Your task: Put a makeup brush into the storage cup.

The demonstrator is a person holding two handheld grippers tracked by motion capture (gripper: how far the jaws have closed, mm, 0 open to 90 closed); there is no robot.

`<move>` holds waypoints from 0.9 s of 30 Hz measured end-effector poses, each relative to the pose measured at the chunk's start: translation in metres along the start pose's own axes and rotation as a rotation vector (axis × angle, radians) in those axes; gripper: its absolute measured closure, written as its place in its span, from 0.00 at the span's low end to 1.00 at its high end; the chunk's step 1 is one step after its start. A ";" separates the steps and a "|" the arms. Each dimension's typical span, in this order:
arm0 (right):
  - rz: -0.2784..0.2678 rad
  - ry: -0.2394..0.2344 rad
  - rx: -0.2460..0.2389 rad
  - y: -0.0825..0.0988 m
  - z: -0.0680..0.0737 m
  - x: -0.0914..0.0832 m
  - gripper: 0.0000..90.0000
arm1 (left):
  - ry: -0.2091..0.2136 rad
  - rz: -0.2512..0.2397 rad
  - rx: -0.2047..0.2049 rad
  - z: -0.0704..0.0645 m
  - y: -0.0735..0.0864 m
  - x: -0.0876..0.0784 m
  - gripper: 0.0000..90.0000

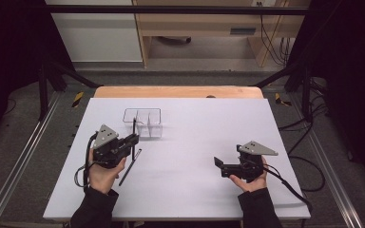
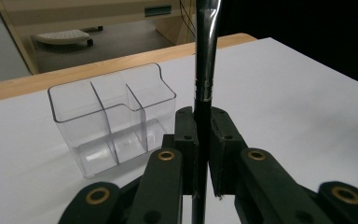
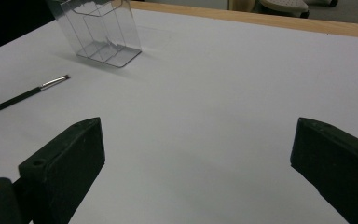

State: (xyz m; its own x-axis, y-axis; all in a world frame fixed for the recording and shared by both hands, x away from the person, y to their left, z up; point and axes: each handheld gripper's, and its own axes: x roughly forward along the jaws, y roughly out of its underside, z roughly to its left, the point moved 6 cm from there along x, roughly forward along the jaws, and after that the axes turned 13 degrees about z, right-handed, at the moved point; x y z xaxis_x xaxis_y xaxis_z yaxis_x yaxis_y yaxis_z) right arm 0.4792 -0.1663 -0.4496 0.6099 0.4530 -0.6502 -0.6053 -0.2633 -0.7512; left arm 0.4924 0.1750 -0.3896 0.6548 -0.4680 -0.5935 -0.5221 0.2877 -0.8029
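The left gripper [image 2: 202, 140] pinches a slim black brush with a silver metal ferrule [image 2: 204, 70] upright at mid-handle, at seven o'clock of the clear plastic three-compartment organiser [image 2: 109, 116]. It looks light, stiff and slippery, likely to pivot. A second brush [image 1: 129, 166] lies flat at six o'clock. The right gripper [image 3: 196, 163] is spread, empty.

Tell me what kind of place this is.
Probably a lab or recording workspace, not a home. A white table sits inside a black metal frame, cables trail over grey carpet, and a person works a hand-held left gripper beside a clear organizer.
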 end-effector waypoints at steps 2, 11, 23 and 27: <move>0.004 0.007 -0.001 0.001 -0.001 0.000 0.04 | -0.002 -0.004 0.002 0.001 -0.004 0.001 0.91; 0.007 0.030 -0.005 0.002 -0.003 -0.003 0.03 | -0.018 -0.012 0.001 0.007 -0.020 0.001 0.91; 0.008 0.031 0.005 0.003 -0.007 -0.005 0.03 | -0.034 -0.009 0.009 0.012 -0.036 0.009 0.91; 0.008 0.032 0.006 0.004 -0.008 -0.006 0.03 | -0.042 -0.012 0.011 0.015 -0.041 0.011 0.91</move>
State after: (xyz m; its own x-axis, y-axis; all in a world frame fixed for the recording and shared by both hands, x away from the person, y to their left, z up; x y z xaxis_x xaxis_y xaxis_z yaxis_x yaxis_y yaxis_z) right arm 0.4774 -0.1767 -0.4496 0.6211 0.4234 -0.6595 -0.6132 -0.2615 -0.7454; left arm 0.5289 0.1703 -0.3635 0.6834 -0.4359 -0.5856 -0.5084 0.2916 -0.8103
